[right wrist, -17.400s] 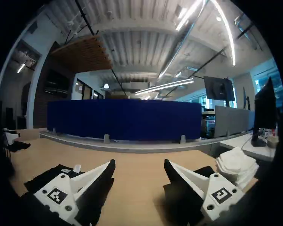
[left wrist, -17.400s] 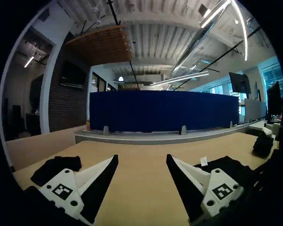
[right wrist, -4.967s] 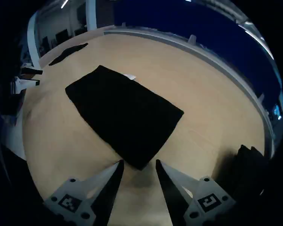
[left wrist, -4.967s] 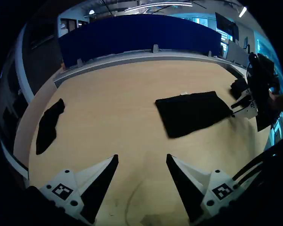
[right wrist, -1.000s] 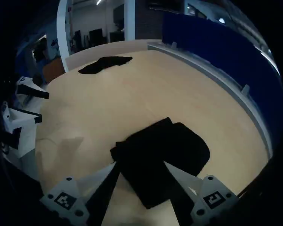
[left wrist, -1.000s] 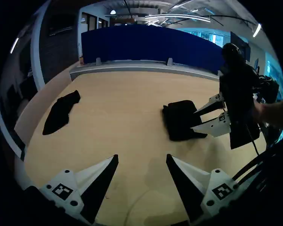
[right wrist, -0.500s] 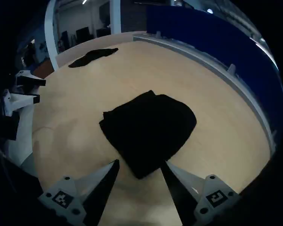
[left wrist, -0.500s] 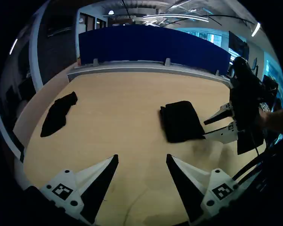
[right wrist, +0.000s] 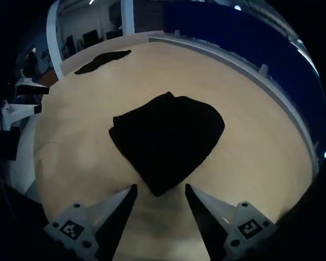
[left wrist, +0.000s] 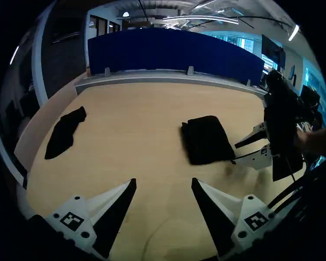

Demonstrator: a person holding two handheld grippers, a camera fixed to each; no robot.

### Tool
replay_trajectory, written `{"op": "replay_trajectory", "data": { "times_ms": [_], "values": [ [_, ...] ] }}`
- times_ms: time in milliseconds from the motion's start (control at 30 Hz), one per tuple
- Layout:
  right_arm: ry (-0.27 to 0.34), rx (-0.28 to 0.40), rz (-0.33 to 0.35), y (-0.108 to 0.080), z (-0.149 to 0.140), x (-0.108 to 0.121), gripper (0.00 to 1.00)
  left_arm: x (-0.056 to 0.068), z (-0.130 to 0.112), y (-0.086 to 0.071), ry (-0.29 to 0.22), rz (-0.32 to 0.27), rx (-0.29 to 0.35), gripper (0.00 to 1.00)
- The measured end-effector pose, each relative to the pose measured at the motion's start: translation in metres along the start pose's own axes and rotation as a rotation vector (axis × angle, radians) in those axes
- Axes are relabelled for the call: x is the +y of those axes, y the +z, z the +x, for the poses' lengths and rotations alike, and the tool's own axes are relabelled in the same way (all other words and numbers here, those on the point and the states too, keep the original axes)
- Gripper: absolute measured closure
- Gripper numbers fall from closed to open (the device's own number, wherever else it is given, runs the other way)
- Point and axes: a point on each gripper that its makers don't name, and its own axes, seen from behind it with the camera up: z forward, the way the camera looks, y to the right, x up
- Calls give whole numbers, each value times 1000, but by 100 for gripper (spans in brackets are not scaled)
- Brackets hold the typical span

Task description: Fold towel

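Note:
A black folded towel [left wrist: 206, 139] lies flat on the wooden table [left wrist: 132, 117], right of centre in the left gripper view. In the right gripper view the same towel [right wrist: 167, 137] sits just beyond my right gripper [right wrist: 159, 195], which is open with nothing between its fingers and a short gap to the towel's near corner. My left gripper [left wrist: 163, 187] hovers open over bare table, well short of the towel. Seen from the left gripper view, the right gripper [left wrist: 243, 152] is held by a hand at the towel's right edge.
A second black cloth [left wrist: 64, 132] lies crumpled near the table's left edge; it lies far off as the cloth [right wrist: 101, 61] in the right gripper view. A blue partition [left wrist: 171, 50] runs along the far side. The left gripper [right wrist: 21, 102] sits at the left rim.
The right gripper has let go of the towel and backed off a little toward the table's right edge. The towel lies flat and folded. The left gripper barely moved.

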Motion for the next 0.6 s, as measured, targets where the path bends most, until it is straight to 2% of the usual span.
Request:
{"op": "replay_trajectory", "data": {
  "times_ms": [167, 400, 533, 600],
  "values": [
    [6, -12, 0, 4, -5, -1, 34, -2, -1, 1, -3, 1, -1, 6],
    [32, -10, 0, 8, -5, -2, 45, -2, -1, -1, -5, 0, -1, 6],
    [45, -7, -14, 10, -4, 1, 64, -2, -1, -1, -2, -1, -1, 6],
    [51, -7, -18, 11, -4, 2, 69, -1, -1, -2, -1, -1, -1, 6]
  ]
}}
